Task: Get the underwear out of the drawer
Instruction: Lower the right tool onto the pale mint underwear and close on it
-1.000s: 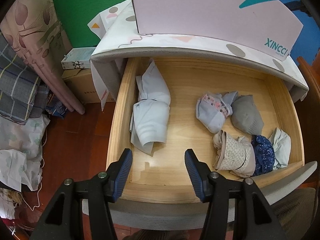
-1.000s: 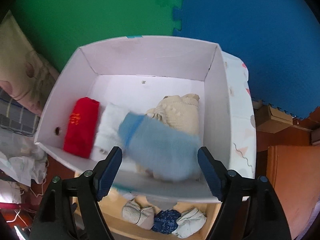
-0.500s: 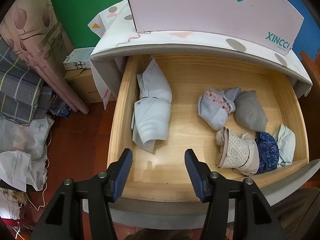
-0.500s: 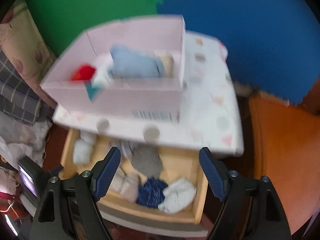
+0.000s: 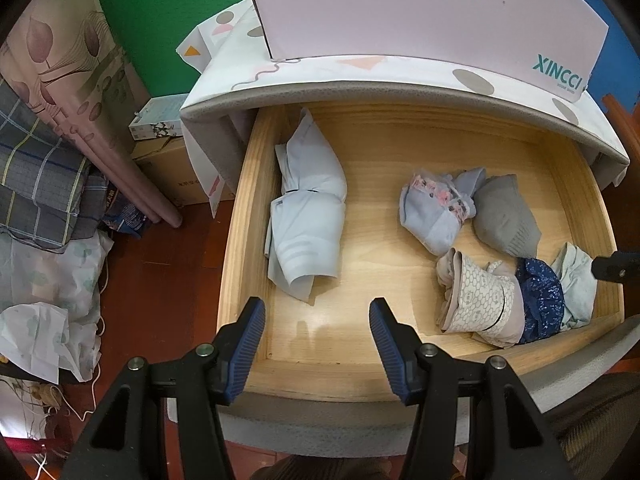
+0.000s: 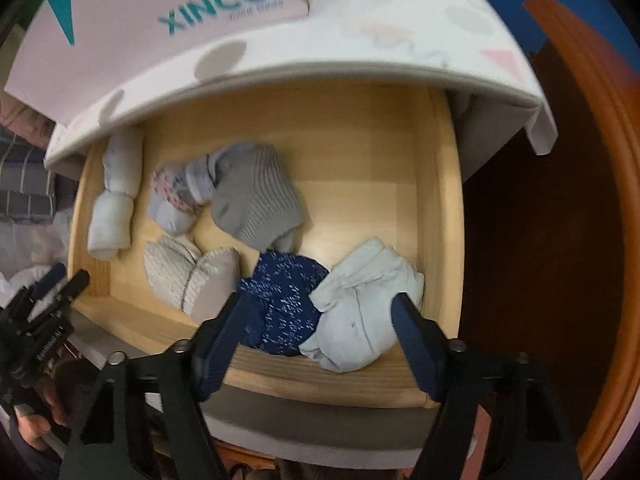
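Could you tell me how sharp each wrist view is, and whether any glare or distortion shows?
Left wrist: sharp, strong fisheye bending of the drawer rim, a faint sheen on its floor. Right wrist: motion-blurred, with the pink box and the rolled underwear soft, dim at the right edge.

The open wooden drawer (image 5: 244,216) carries folded pieces straight on its pale bottom board: a long light-blue bundle (image 5: 306,216) along its left wall, and toward the right a pale-blue piece with pink floral trim (image 5: 434,212) touching a grey knit one (image 5: 506,216). Against the front wall lie a beige patterned piece (image 5: 478,300), a dark-blue speckled one (image 5: 538,300) and a pale mint one (image 5: 576,284), side by side and touching. Above the drawer, the cloth-covered counter (image 5: 360,76) bears a pink cardboard box (image 5: 420,8) marked XINCCI.
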### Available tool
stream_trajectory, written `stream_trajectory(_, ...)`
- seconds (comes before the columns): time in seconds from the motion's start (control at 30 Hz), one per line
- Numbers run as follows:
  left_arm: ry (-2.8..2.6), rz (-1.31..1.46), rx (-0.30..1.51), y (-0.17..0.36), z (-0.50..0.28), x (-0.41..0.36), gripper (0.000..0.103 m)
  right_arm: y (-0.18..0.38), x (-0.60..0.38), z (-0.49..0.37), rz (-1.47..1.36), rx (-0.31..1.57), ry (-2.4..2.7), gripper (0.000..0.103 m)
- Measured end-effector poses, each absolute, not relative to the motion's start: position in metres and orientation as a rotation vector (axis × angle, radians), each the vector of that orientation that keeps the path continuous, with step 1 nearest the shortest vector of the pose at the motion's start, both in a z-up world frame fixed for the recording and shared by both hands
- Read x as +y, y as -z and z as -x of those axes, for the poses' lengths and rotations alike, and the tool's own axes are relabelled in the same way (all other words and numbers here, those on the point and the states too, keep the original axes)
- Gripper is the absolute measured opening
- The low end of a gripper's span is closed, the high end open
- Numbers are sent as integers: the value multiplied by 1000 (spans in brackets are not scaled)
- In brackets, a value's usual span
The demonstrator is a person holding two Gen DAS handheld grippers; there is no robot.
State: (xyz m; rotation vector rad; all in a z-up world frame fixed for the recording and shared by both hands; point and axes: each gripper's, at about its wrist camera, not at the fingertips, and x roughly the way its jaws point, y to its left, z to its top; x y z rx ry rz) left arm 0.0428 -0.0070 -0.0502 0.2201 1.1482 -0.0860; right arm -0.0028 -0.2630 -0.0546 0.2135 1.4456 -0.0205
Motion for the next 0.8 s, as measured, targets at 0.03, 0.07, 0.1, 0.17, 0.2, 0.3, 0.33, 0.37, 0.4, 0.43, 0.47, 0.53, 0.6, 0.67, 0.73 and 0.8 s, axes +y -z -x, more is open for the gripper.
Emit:
stream_trajectory(0.03, 87, -219, 1150, 50, -43, -7, 56, 59, -262, 3, -202, 1463, 20, 60)
stream_trajectory(0.07, 87, -218, 1151, 50, -43, -7, 56, 63, -262, 2, -192, 1478, 20, 57)
stream_trajectory(0.1, 87, -218, 1151, 50, -43, -7, 56, 67, -261, 1, -174, 1497, 23, 52)
stream_trajectory(0.17, 88, -219, 1152, 50, -43, -7, 56, 74, -260, -1, -146, 1528, 25, 51)
stream_trajectory(0.2, 88, -220, 1153, 50, -43, -7, 56, 78, -259, -2, -128, 1540, 28, 51)
stream_trajectory(0.3, 89, -219, 1152, 51, -43, -7, 56, 86, -256, -8, -66, 1570, 27, 51)
stream_trajectory(0.33, 90, -217, 1153, 51, -43, -7, 56, 89, -255, -10, -42, 1584, 23, 51)
stream_trajectory(0.37, 91, -215, 1156, 51, -43, -7, 56, 92, -253, -13, -20, 1595, 21, 51)
stream_trajectory(0.4, 92, -213, 1157, 51, -43, -7, 56, 95, -251, -15, 13, 1607, 15, 51)
stream_trajectory(0.43, 93, -210, 1158, 51, -44, -7, 56, 99, -248, -16, 50, 1622, 7, 51)
stream_trajectory(0.47, 94, -208, 1158, 51, -43, -6, 56, 104, -246, -17, 82, 1635, 7, 51)
stream_trajectory(0.53, 97, -207, 1159, 51, -43, -7, 56, 112, -241, -18, 180, 1658, 11, 51)
stream_trajectory(0.6, 99, -208, 1161, 51, -43, -7, 56, 119, -238, -18, 234, 1672, -7, 51)
stream_trajectory(0.67, 101, -208, 1164, 52, -44, -7, 56, 124, -237, -18, 249, 1687, -19, 53)
stream_trajectory(0.73, 103, -206, 1166, 52, -44, -7, 56, 129, -238, -19, 232, 1701, -27, 56)
stream_trajectory(0.8, 105, -205, 1165, 52, -45, -7, 56, 135, -240, -18, 209, 1712, -29, 58)
